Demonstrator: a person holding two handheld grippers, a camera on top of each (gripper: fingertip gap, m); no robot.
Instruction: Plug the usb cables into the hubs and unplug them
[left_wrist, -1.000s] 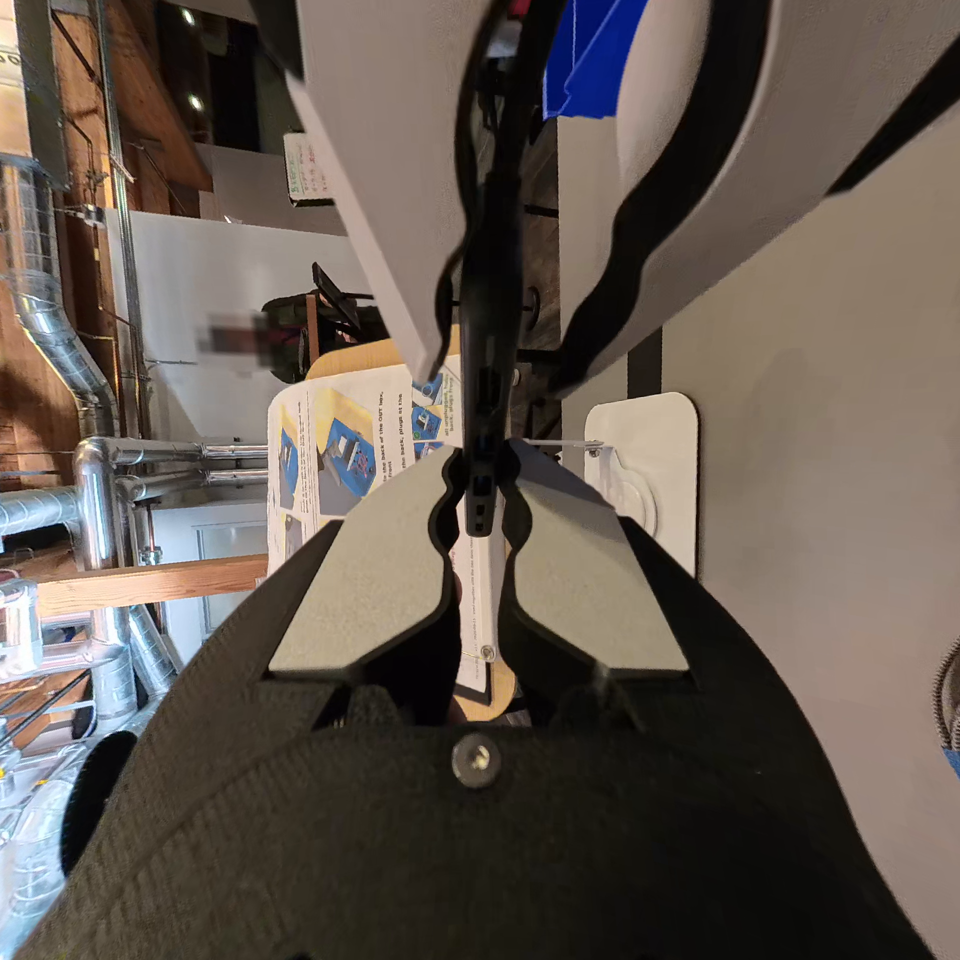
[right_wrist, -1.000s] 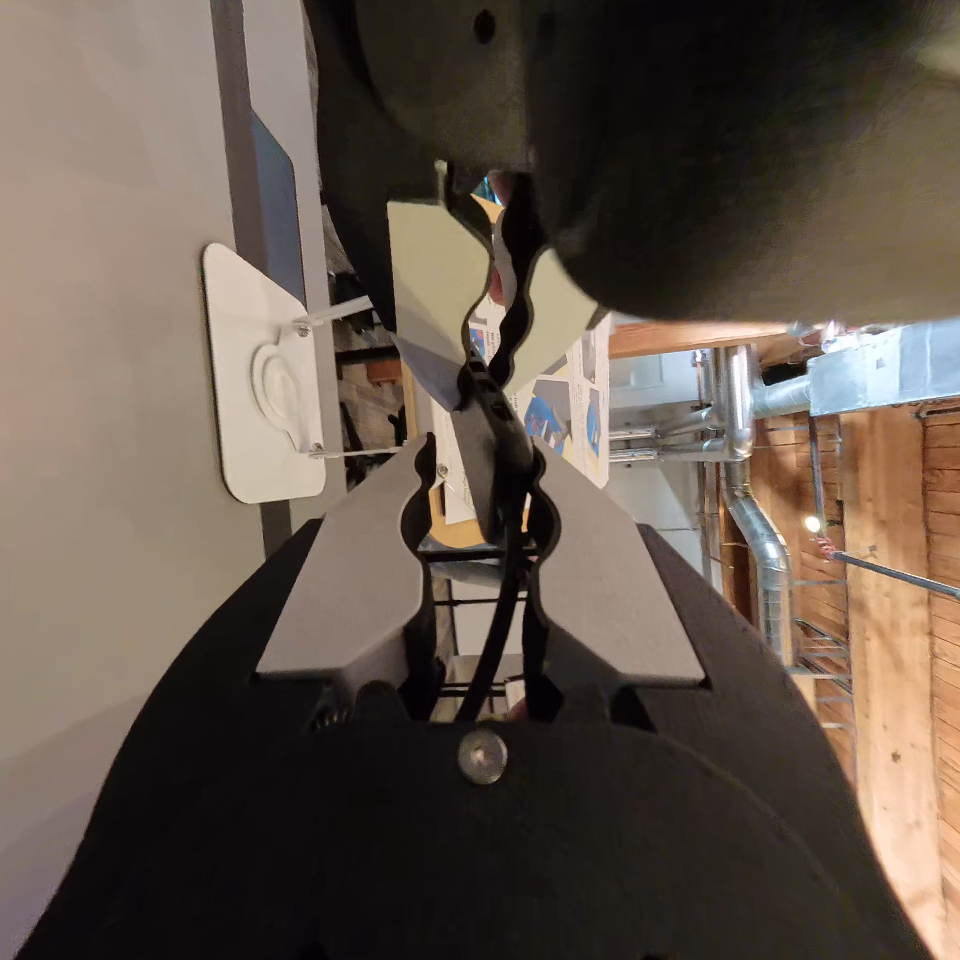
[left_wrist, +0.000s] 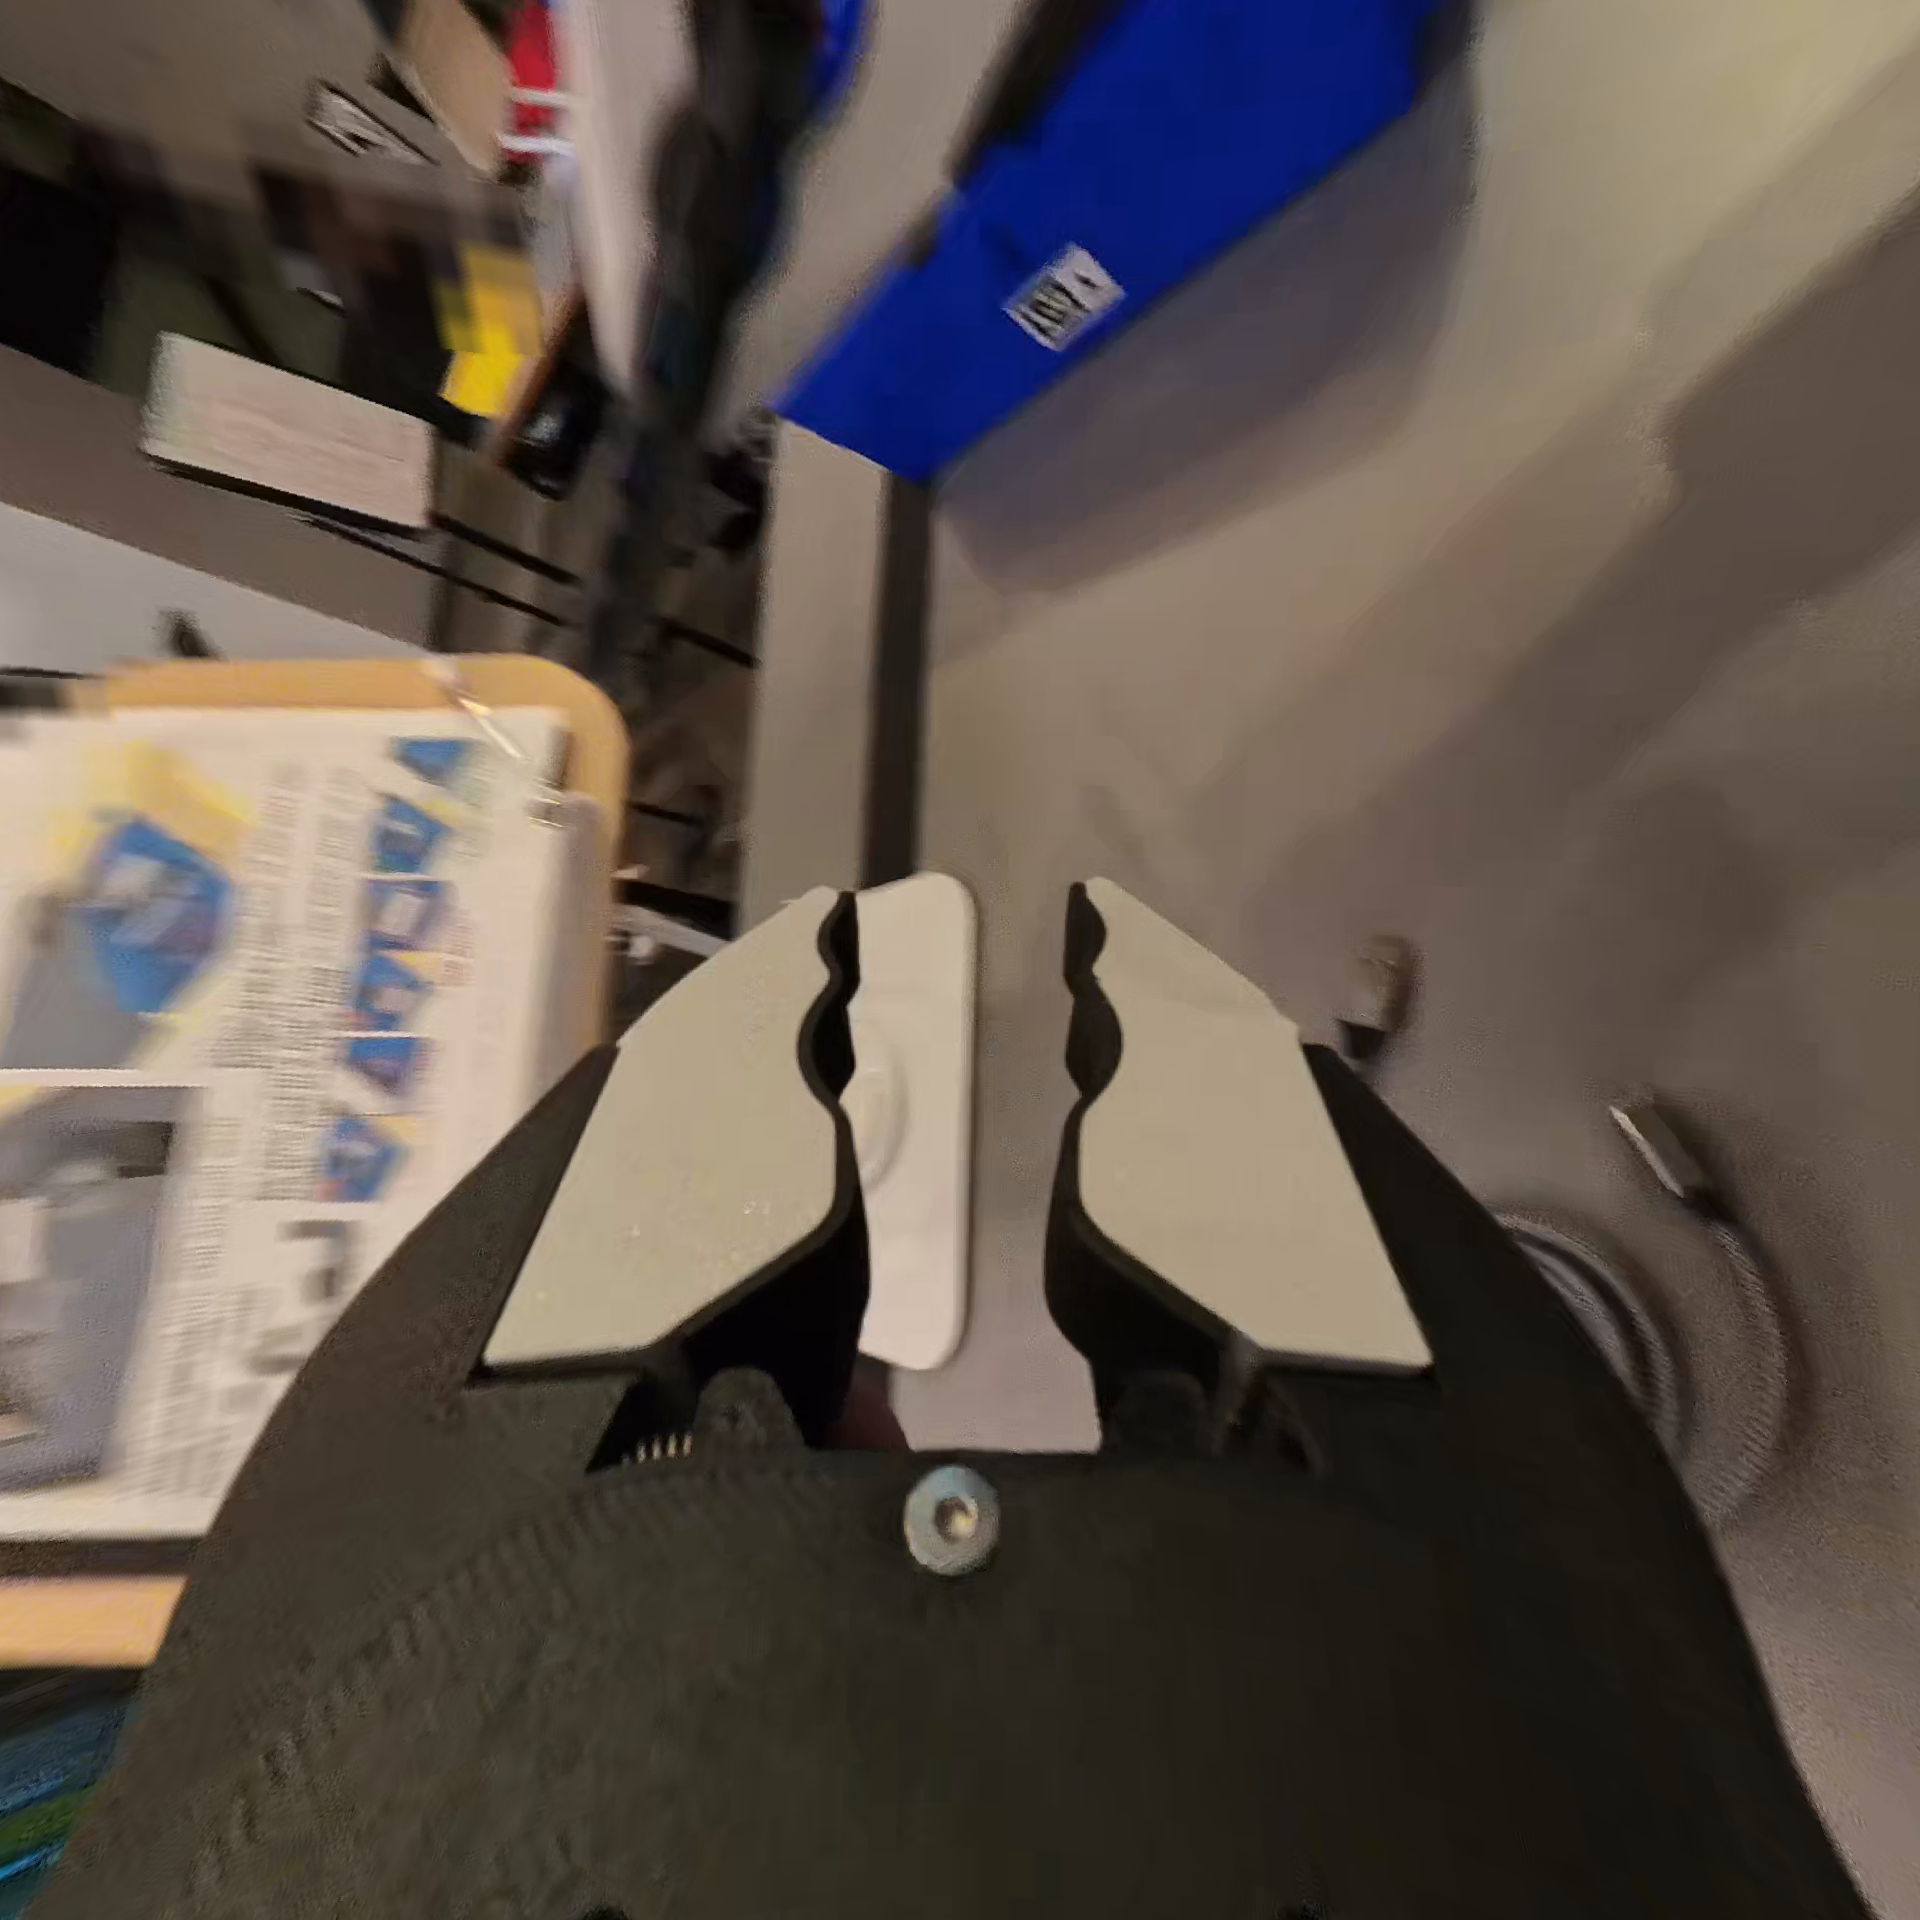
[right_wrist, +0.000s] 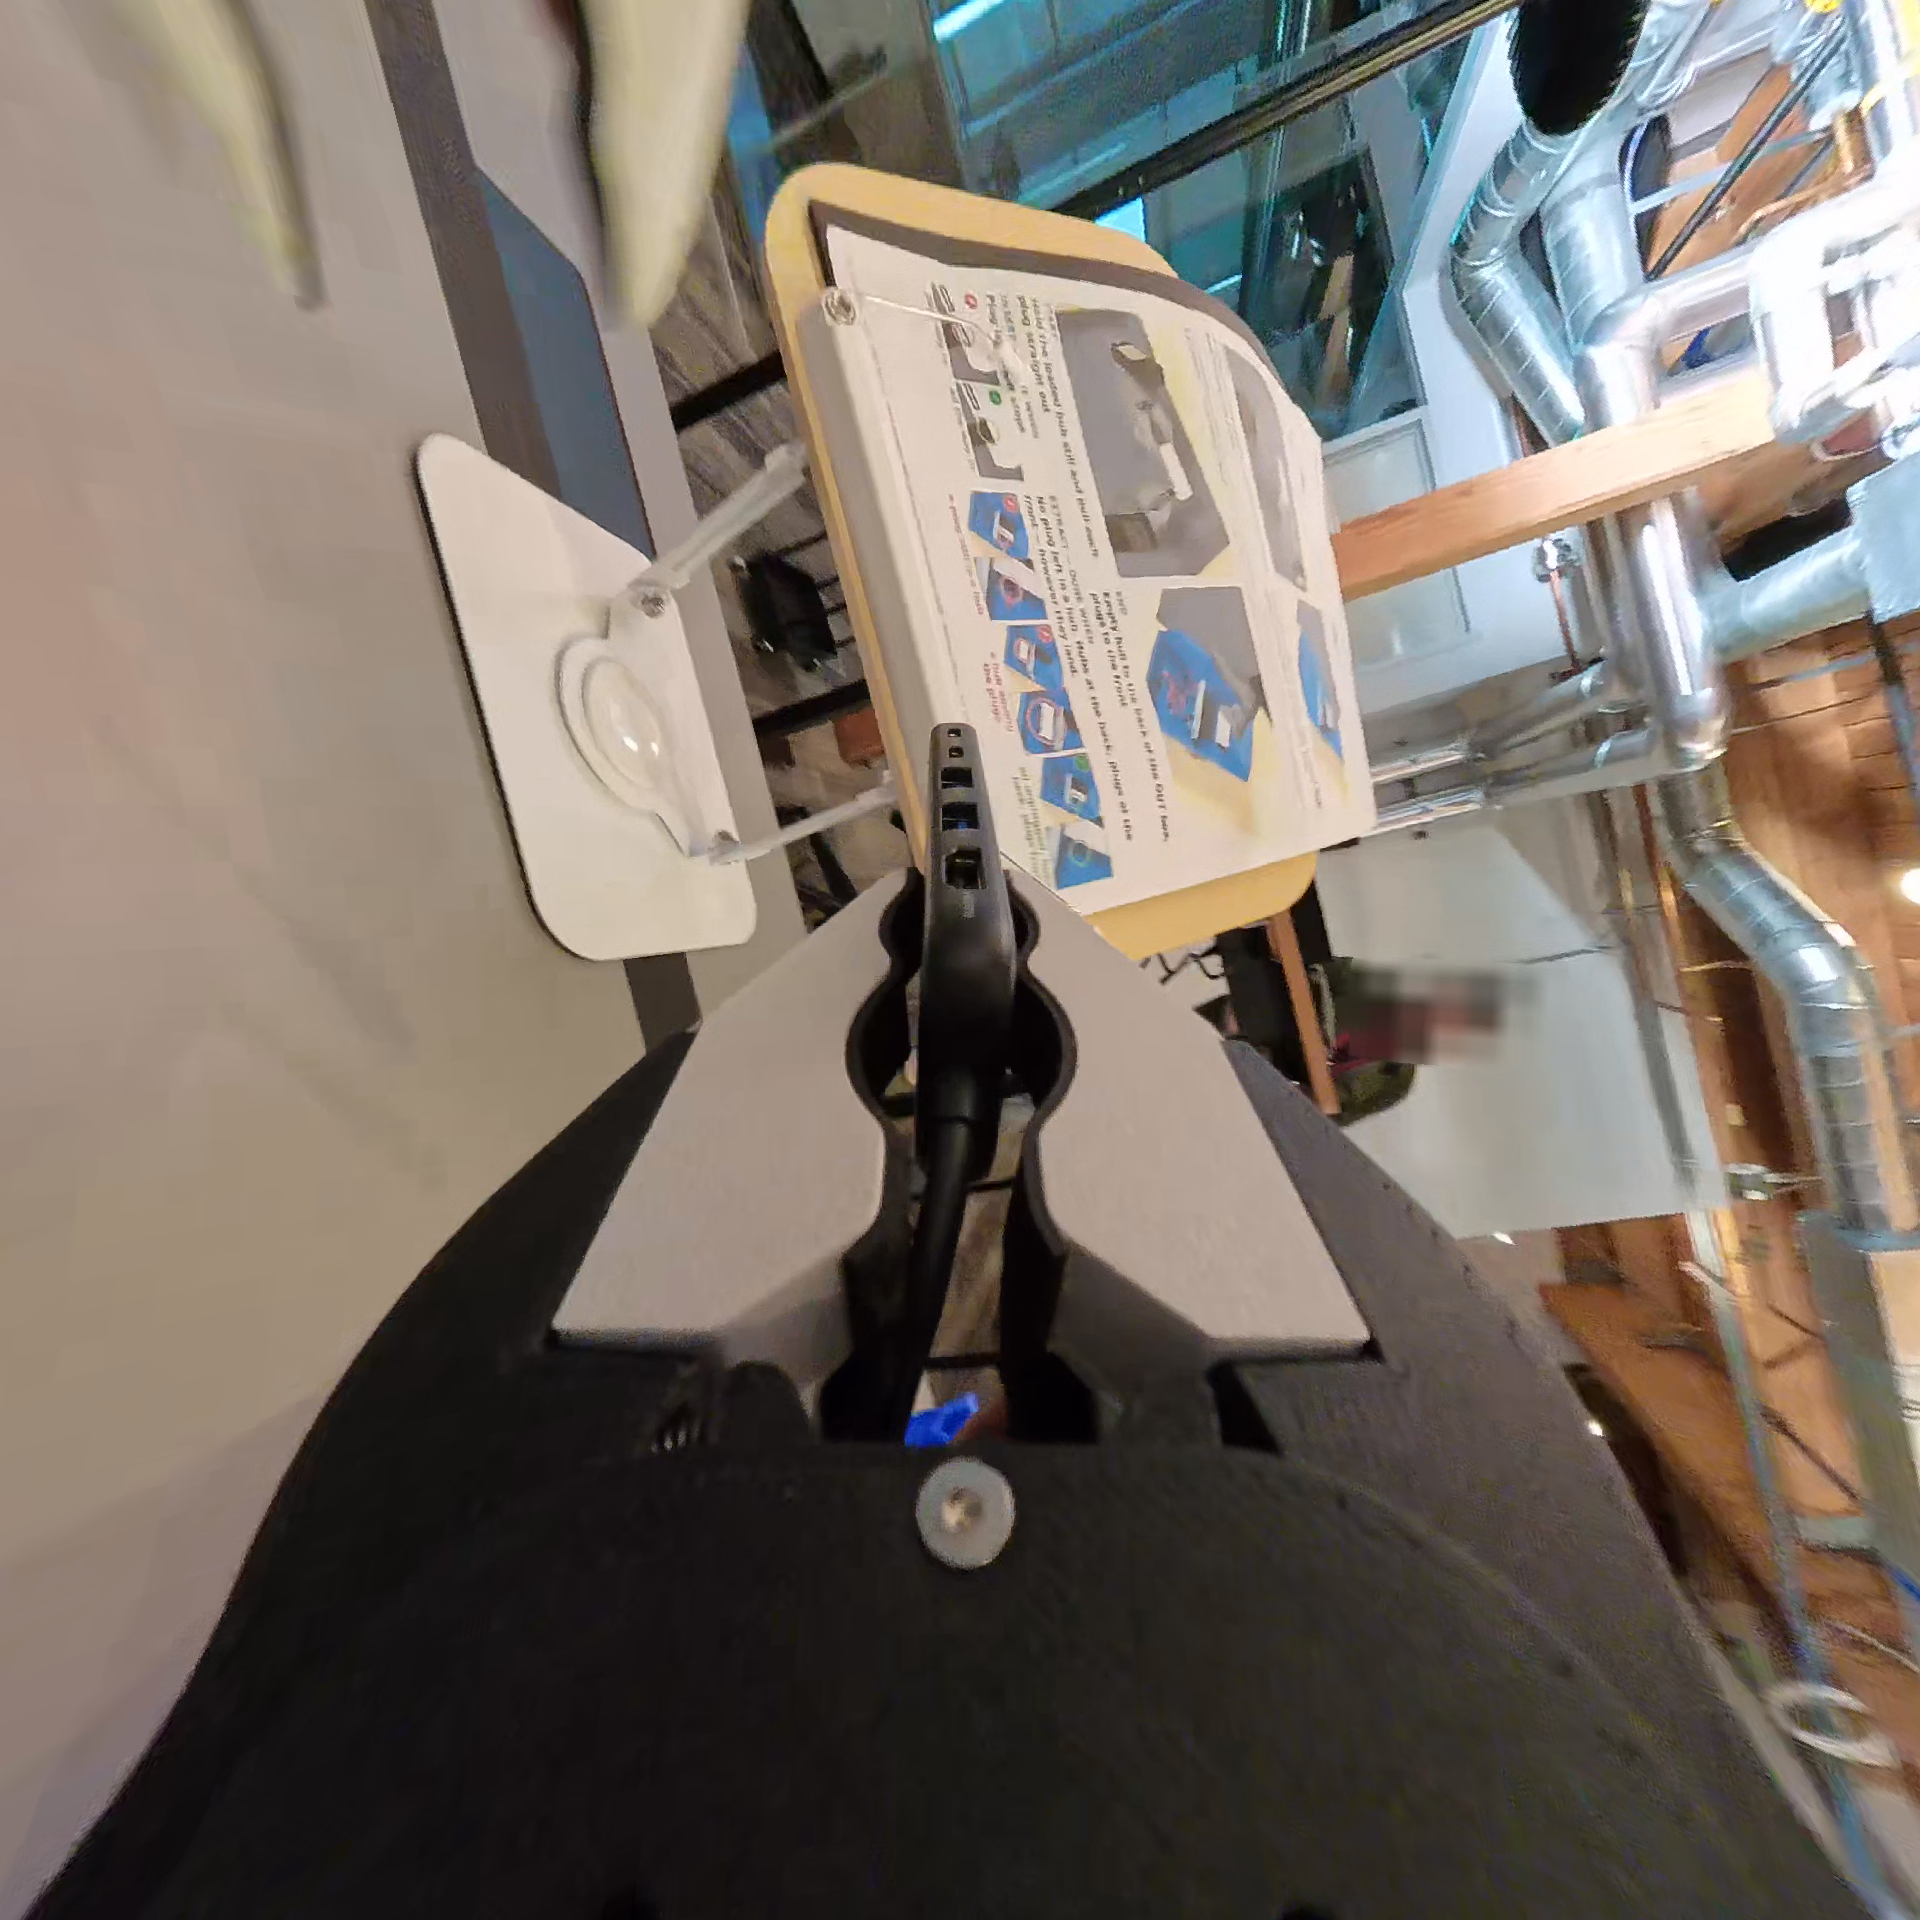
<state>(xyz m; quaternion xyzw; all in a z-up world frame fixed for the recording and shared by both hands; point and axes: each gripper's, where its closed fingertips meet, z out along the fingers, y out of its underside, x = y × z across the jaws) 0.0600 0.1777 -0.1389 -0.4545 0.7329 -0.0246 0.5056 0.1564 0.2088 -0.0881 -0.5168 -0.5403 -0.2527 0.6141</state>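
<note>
Layout around the stand base (right_wrist: 582, 717)

Instruction sheet (right_wrist: 1132, 582) right of it; hub (right_wrist: 961, 862) between them, nearer the camera; table (right_wrist: 208, 727) beneath.
</note>
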